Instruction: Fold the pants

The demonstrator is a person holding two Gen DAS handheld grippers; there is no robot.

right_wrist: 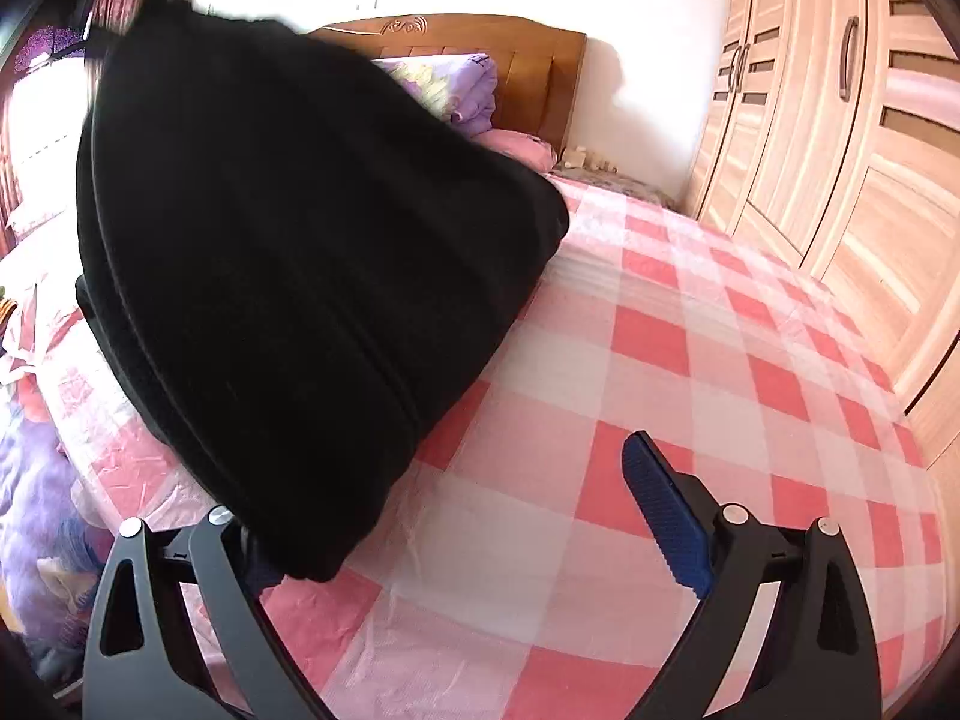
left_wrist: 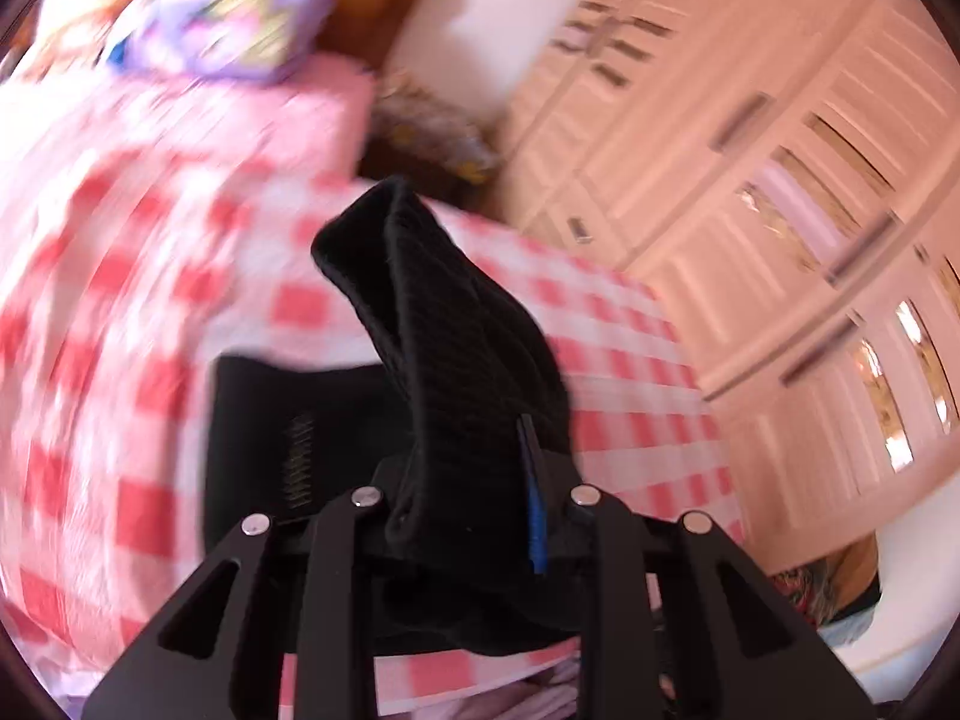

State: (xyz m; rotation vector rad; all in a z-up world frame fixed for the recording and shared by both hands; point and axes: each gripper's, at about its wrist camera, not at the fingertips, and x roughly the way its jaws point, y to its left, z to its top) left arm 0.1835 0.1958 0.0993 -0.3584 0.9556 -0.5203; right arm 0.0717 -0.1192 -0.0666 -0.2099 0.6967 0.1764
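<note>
The black pants (right_wrist: 288,252) hang lifted over a bed with a pink checked sheet (right_wrist: 690,420). In the left wrist view, my left gripper (left_wrist: 474,516) is shut on a bunched fold of the black pants (left_wrist: 456,330), which rises up from the jaws; this view is blurred by motion. In the right wrist view, my right gripper (right_wrist: 468,522) is open. Its right blue pad (right_wrist: 666,522) is bare. The pants drape over and hide its left finger.
A wooden headboard (right_wrist: 528,54) and purple folded bedding (right_wrist: 456,90) lie at the far end of the bed. A light wooden wardrobe (right_wrist: 840,138) runs along the right side. More purple bedding (right_wrist: 36,510) lies at the left edge.
</note>
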